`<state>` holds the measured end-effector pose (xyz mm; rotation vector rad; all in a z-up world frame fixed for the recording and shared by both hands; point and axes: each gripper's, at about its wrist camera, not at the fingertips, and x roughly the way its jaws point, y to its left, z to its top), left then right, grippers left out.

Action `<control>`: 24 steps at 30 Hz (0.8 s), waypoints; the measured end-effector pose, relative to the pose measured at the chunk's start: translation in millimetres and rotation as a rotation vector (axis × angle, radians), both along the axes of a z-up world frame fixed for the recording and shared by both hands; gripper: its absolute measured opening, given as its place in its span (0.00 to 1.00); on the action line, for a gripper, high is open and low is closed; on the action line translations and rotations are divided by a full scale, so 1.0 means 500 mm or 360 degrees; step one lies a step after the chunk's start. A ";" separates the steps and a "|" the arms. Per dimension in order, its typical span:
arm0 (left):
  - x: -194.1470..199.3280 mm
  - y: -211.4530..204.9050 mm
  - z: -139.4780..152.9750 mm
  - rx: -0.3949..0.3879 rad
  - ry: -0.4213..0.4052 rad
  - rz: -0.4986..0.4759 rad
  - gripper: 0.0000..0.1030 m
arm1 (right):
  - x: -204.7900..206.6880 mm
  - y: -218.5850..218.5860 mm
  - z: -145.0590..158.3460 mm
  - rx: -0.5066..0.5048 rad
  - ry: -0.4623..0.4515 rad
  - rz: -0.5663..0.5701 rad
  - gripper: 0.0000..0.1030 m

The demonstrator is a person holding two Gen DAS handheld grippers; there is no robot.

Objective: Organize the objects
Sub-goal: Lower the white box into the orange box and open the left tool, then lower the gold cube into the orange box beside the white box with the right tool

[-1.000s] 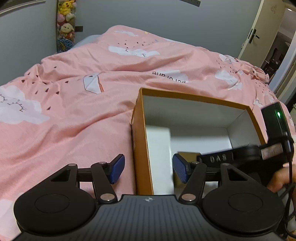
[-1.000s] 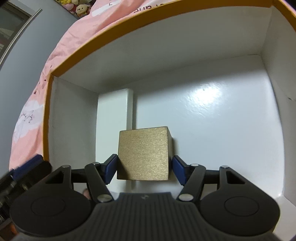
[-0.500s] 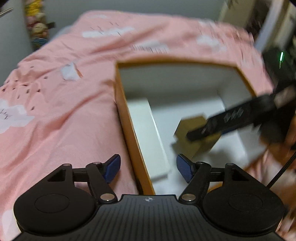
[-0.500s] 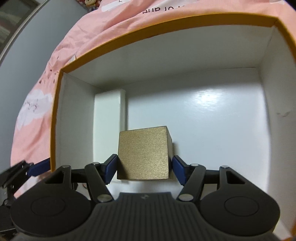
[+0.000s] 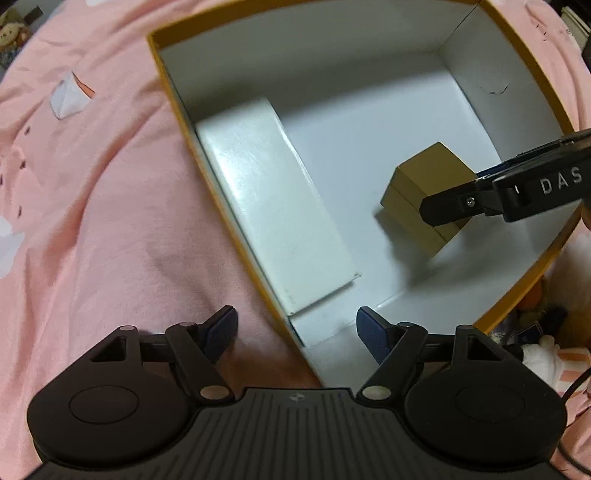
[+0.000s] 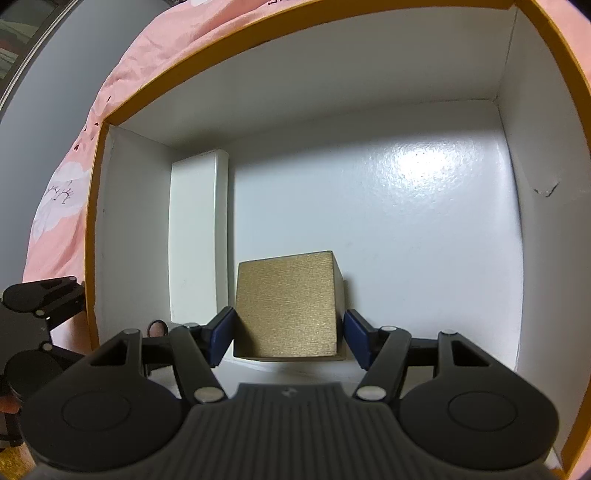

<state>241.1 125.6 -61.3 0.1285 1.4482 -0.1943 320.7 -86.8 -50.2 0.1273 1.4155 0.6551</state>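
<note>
An open orange-rimmed box (image 5: 173, 92) with a white inside lies on the pink bedspread; it also shows in the right wrist view (image 6: 258, 33). A flat white box (image 5: 273, 206) lies along its left wall and shows in the right wrist view (image 6: 194, 236) too. A gold cube box (image 6: 286, 310) sits between the pads of my right gripper (image 6: 286, 336), inside the orange box; a small gap shows at the right pad. From the left wrist view the cube (image 5: 424, 184) seems to rest on the floor. My left gripper (image 5: 297, 330) is open, straddling the box's near-left wall.
The pink quilt (image 5: 92, 221) covers the bed around the box. Soft toys and clutter (image 5: 535, 332) lie at the right beyond the box. A plush toy (image 5: 11, 33) stands at the far left corner.
The left gripper has risen and tilted down, looking into the box. The right gripper has lowered the gold cube to the box floor and its pads have eased apart slightly.
</note>
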 end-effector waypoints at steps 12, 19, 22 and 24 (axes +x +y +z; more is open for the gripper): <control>0.000 -0.057 -0.028 0.0380 -0.0067 -0.0049 0.75 | -0.003 -0.005 -0.017 0.0078 0.0044 -0.0005 0.64; -0.012 -0.062 -0.019 0.0529 -0.0220 -0.0039 0.72 | -0.010 -0.003 -0.012 0.0103 0.0034 0.0006 0.64; -0.007 -0.055 -0.016 0.0546 -0.0248 -0.0022 0.72 | -0.012 0.002 -0.011 0.0111 0.0038 0.0019 0.64; -0.009 -0.044 -0.014 0.0540 -0.0253 -0.0014 0.72 | -0.011 0.001 -0.007 0.0113 0.0038 0.0021 0.64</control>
